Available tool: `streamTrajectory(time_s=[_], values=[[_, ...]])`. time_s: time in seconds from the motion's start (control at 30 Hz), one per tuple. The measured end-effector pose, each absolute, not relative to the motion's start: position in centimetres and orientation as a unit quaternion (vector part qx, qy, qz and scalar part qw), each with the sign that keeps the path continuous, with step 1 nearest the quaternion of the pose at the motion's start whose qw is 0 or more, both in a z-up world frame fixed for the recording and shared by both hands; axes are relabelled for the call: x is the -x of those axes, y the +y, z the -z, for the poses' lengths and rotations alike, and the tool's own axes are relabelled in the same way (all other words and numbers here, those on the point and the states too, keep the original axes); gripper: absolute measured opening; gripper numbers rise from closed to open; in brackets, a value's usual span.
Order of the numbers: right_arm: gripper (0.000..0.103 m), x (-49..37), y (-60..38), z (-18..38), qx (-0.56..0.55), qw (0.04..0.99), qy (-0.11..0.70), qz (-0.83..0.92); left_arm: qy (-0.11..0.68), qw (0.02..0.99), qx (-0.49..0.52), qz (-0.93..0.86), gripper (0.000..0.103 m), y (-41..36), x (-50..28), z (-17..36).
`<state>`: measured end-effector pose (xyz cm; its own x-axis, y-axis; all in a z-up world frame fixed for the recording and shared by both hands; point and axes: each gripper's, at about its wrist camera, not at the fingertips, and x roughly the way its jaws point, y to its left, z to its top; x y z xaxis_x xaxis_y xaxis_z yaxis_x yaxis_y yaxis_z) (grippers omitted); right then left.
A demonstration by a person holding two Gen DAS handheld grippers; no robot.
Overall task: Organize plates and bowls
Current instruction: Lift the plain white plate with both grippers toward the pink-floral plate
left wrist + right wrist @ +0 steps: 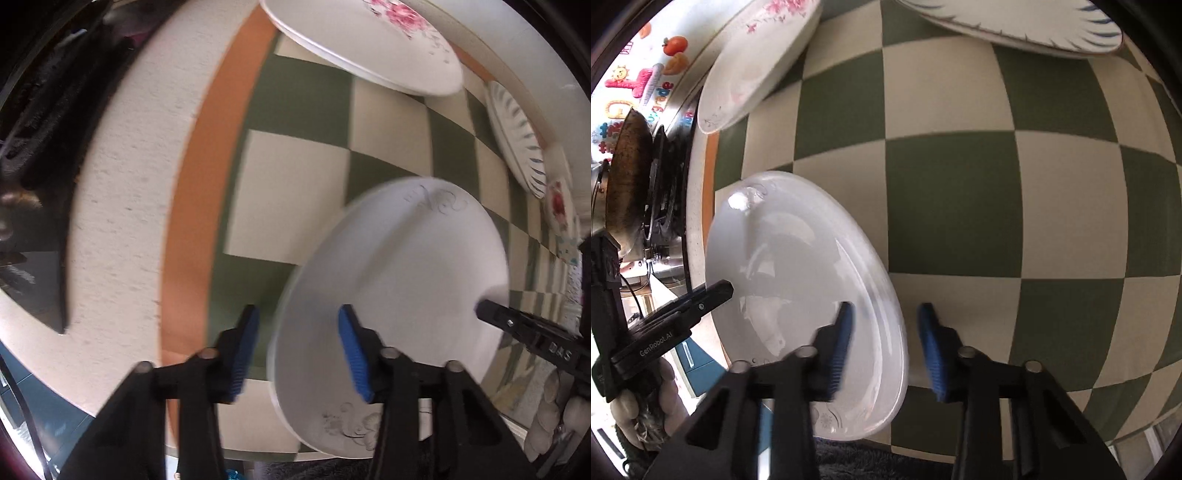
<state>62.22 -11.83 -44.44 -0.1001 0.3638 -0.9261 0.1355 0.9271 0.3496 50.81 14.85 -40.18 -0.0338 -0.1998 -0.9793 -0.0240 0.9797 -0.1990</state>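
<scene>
A white plate (406, 277) with faint grey flower prints lies on the green-and-cream checked cloth (288, 192) near the table's front edge. My left gripper (299, 350) straddles its left rim, one blue pad outside the rim and one over the plate, with gaps on both sides. In the right wrist view the same plate (798, 258) has my right gripper (886, 347) astride its right rim, its pads also apart from it. Each view shows the other gripper's black finger tip at the opposite rim: the right gripper's (517, 325) and the left gripper's (705, 295).
A pink-flowered plate (369, 44) (757, 66) and a blue-feathered plate (517, 140) (1015, 26) lie further back on the cloth, with a small red-flowered dish (559, 206) beyond. A dark pan (628, 177) sits on a stove to the left. The cloth between the plates is bare.
</scene>
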Motion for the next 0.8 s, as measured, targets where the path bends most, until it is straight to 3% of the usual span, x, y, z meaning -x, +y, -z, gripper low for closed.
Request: streamTrajectory(time_s=[0.13, 0.6, 0.8], values=[[0.018, -62.2, -11.5, 45.0, -0.167, 0.648, 0.737, -0.095, 0.707, 0.703, 0.059, 0.051, 0.032, 13.8, -50.0, 39.9], [0.019, -61.1, -14.9, 41.8, -0.145, 0.676, 0.716, -0.1, 0.679, 0.73, 0.056, 0.056, 0.031, 6.5, -49.9, 36.3], [0.019, -60.6, -18.4, 40.2, -0.167, 0.691, 0.699, -0.077, 0.682, 0.726, 0.032, 0.085, 0.031, 3.3, -51.3, 37.2]])
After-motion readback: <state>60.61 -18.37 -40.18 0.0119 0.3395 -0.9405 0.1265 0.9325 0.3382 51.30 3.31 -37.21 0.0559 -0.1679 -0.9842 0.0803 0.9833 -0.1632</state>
